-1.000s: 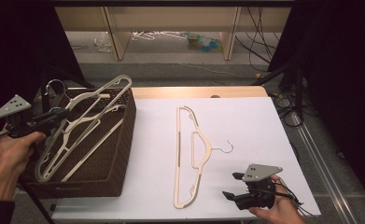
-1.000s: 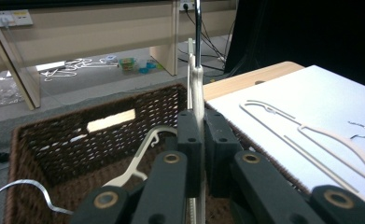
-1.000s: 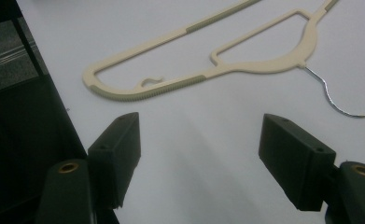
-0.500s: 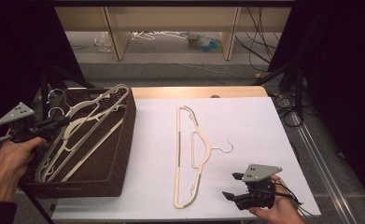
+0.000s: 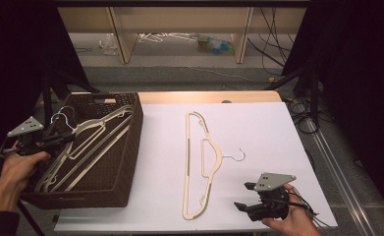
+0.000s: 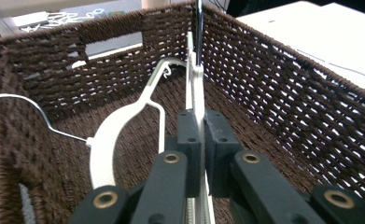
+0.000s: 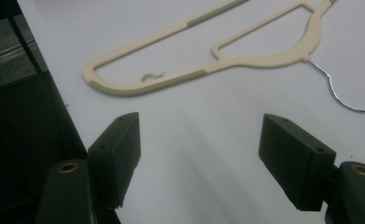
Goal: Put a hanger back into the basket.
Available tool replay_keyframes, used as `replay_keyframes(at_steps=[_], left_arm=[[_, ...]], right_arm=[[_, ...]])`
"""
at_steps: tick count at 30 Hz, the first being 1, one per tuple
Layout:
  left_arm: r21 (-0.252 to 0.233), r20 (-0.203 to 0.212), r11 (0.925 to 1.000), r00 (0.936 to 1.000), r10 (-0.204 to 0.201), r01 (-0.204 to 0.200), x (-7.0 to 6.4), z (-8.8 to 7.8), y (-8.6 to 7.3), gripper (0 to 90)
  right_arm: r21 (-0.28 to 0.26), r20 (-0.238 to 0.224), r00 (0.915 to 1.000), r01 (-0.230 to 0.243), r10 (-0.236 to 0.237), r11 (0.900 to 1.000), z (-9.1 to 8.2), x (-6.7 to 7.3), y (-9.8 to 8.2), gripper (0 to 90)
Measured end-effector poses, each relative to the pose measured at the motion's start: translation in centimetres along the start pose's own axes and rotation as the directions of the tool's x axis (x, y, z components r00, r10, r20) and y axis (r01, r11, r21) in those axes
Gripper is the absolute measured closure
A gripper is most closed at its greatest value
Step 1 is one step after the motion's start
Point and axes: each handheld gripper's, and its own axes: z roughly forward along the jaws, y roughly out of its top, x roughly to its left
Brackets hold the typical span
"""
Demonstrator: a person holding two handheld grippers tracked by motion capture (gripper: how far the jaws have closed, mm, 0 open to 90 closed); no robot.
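The left gripper, clamped on a cream hanger's bar, has sunk into the wicker basket; release looks close. Across the table, the right gripper gapes empty before the next hanger.

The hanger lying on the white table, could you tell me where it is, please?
In the high view the hanger lies mid-table, between the basket and the right gripper.

Wooden shelf beyond table
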Motion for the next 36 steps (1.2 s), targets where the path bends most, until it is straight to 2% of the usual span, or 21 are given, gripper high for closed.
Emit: replay_keyframes(at_steps=[4,8,9,11,12,13,14,15,16,18,20,24,27,28,29,30,31,32,34,35,36], left_arm=[[0.023,-0.024,0.9994,0.9994,-0.026,0.026,0.1,0.6,-0.1,85.2],[0.067,-0.113,0.9961,0.9924,-0.050,0.058,0.5,0.9,-0.2,83.4],[0.078,-0.139,0.9951,0.9890,-0.050,0.061,0.5,1.0,-0.2,82.7],[0.145,-0.204,0.9886,0.9790,-0.008,0.039,0.8,1.0,-0.4,78.8],[0.143,-0.229,0.9875,0.9729,-0.032,0.066,0.9,1.1,-0.7,75.2],[0.143,-0.229,0.9875,0.9729,-0.032,0.066,0.9,1.1,-0.7,73.2],[0.179,-0.276,0.9813,0.9609,-0.020,0.072,1.1,0.8,-0.9,70.7],[0.179,-0.276,0.9813,0.9609,-0.020,0.072,1.1,0.8,-0.9,67.4],[0.179,-0.297,0.9803,0.9546,-0.028,0.084,1.1,0.8,-0.9,67.4],[0.185,-0.311,0.9794,0.9501,-0.019,0.080,0.9,0.6,-1.0,62.9],[0.191,-0.339,0.9782,0.9409,-0.013,0.082,0.4,0.5,-0.9,57.3],[0.122,-0.324,0.9912,0.9461,-0.009,0.052,-1.3,0.2,0.1,51.7],[0.092,-0.306,0.9950,0.9520,-0.008,0.038,-2.4,0.1,0.6,47.4],[0.080,-0.290,0.9964,0.9569,-0.004,0.029,-3.1,0.0,0.9,46.4],[0.048,-0.254,0.9988,0.9672,0.000,0.013,-4.8,0.0,1.4,43.5],[0.037,-0.231,0.9993,0.9730,0.009,0.000,-5.7,0.0,1.6,41.8],[0.022,-0.209,0.9996,0.9776,0.019,-0.015,-6.5,0.1,1.8,40.3],[0.022,-0.209,0.9996,0.9776,0.019,-0.015,-6.5,0.1,1.8,39.1],[0.001,-0.114,0.9985,0.9919,0.055,-0.055,-9.7,0.6,2.4,36.9],[0.001,-0.114,0.9985,0.9919,0.055,-0.055,-9.7,0.6,2.4,35.8],[-0.008,-0.100,0.9977,0.9928,0.066,-0.067,-10.7,0.7,2.6,35.8]], right_arm=[[-0.003,-0.001,1.0000,0.009,-0.009,1.000,0.1,0.0,0.0,30.7],[-0.001,-0.006,1.0000,0.006,-0.006,1.000,0.0,0.1,0.0,30.6],[-0.001,-0.004,1.0000,0.006,-0.006,1.000,0.0,0.1,0.0,30.7],[0.002,-0.004,1.0000,0.001,-0.001,1.000,0.0,0.0,0.0,30.6],[0.000,-0.004,1.0000,0.003,-0.003,1.000,0.0,0.0,-0.1,30.6],[0.004,-0.005,1.0000,-0.004,0.004,1.000,0.0,0.0,-0.1,30.6],[0.002,-0.002,1.0000,-0.002,0.002,1.000,0.1,-0.1,-0.1,30.6],[0.002,-0.002,1.0000,-0.002,0.002,1.000,0.1,-0.1,-0.1,30.6],[0.001,0.000,1.0000,-0.004,0.004,1.000,0.1,-0.1,-0.1,30.6],[0.004,-0.002,1.0000,-0.006,0.006,1.000,0.1,-0.1,-0.2,30.6],[0.007,0.000,0.9999,-0.012,0.012,1.000,0.1,-0.1,-0.2,30.5],[0.009,-0.001,1.0000,-0.007,0.007,1.000,0.3,-0.1,-0.2,30.5],[0.008,0.000,1.0000,-0.007,0.007,1.000,0.3,-0.1,-0.2,30.5],[0.007,0.000,1.0000,-0.007,0.007,1.000,0.3,-0.1,-0.2,30.4],[0.007,-0.001,0.9999,-0.010,0.010,1.000,0.3,-0.1,-0.2,30.3],[0.010,0.000,0.9998,-0.021,0.021,1.000,0.3,-0.1,-0.2,30.2],[0.006,0.004,0.9999,-0.016,0.016,1.000,0.4,-0.2,-0.3,30.1],[0.006,0.004,0.9999,-0.016,0.016,1.000,0.4,-0.2,-0.3,30.1],[0.005,0.007,0.9992,-0.038,0.038,0.999,0.6,-0.2,-0.3,29.8],[0.005,0.007,0.9992,-0.038,0.038,0.999,0.6,-0.2,-0.3,29.8],[0.003,0.009,0.9991,-0.041,0.041,0.999,0.7,-0.2,-0.4,29.4]])
